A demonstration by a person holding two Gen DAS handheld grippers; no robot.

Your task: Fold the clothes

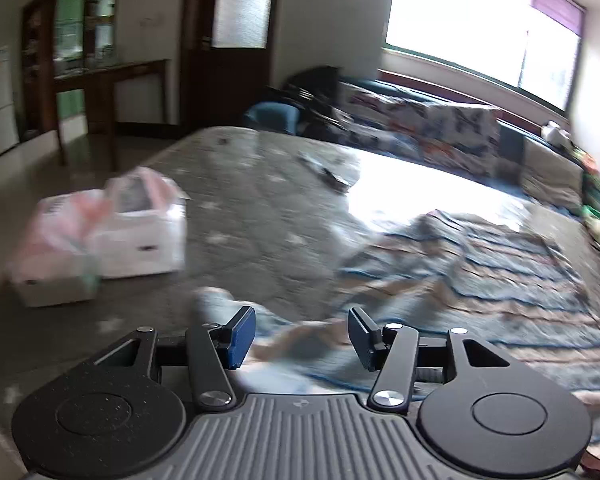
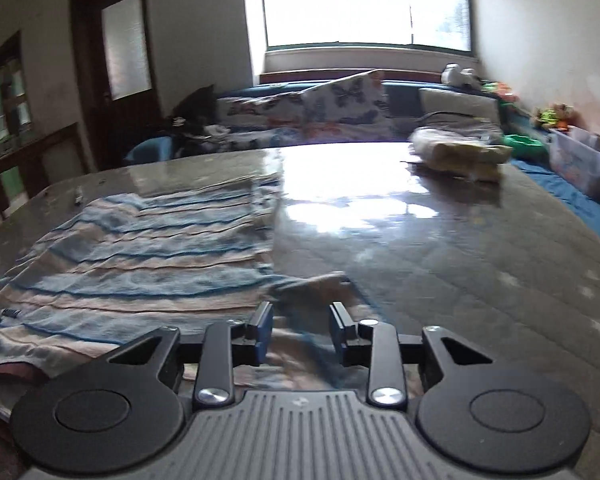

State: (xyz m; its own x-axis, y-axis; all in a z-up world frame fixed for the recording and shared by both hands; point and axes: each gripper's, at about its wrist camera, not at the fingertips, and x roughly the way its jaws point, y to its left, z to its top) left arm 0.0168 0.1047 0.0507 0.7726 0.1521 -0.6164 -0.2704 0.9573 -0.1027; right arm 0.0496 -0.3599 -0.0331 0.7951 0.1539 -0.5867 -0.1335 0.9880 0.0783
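Note:
A blue, white and tan striped garment (image 1: 480, 272) lies spread on the grey quilted mattress (image 1: 260, 208). It also shows in the right wrist view (image 2: 140, 256). My left gripper (image 1: 302, 336) is open just above the garment's near left corner, with cloth showing between the jaws. My right gripper (image 2: 300, 332) is open over the garment's near right corner, where a sleeve tip (image 2: 324, 280) sticks out to the right. Neither gripper holds cloth. Both views are blurred.
Two white boxes (image 1: 112, 240) with pink plastic sit on the mattress's left side. A dark small object (image 1: 328, 174) lies further back. A bagged bundle (image 2: 460, 148) rests at the far right. A sofa with butterfly-print covers (image 2: 320, 116) stands behind, under the window.

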